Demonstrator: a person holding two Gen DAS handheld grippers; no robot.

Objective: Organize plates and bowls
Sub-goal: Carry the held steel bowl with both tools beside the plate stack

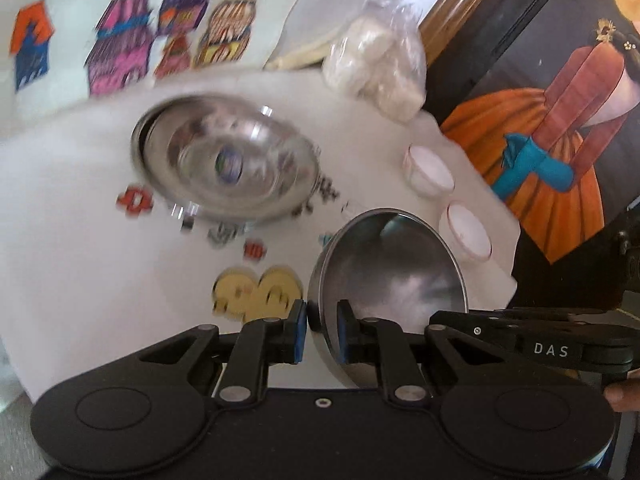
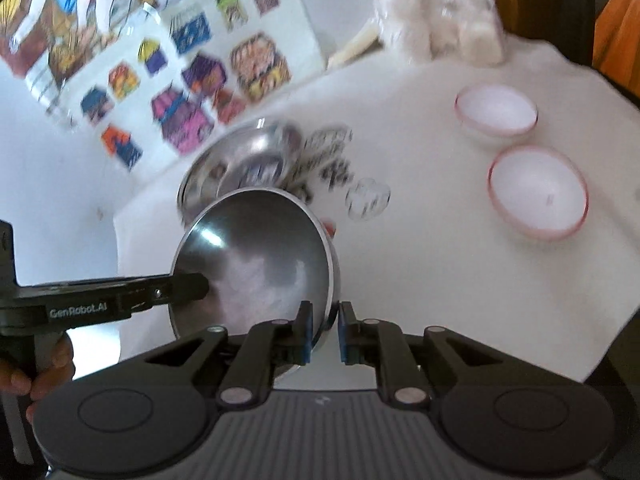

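Hand-held gripper pair [image 1: 322,330] pinching steel bowl [image 1: 394,272] rim, bowl tilted

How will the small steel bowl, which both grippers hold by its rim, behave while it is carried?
The steel bowl looks thin and polished, so probably stiff, light, and slippery. The left gripper and the right gripper each pinch only the rim, and the bowl is tilted, so it may swivel between them.

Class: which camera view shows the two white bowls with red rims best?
The right wrist view: both white bowls look large and show their open insides. The left wrist view shows them small, squeezed near the table edge.
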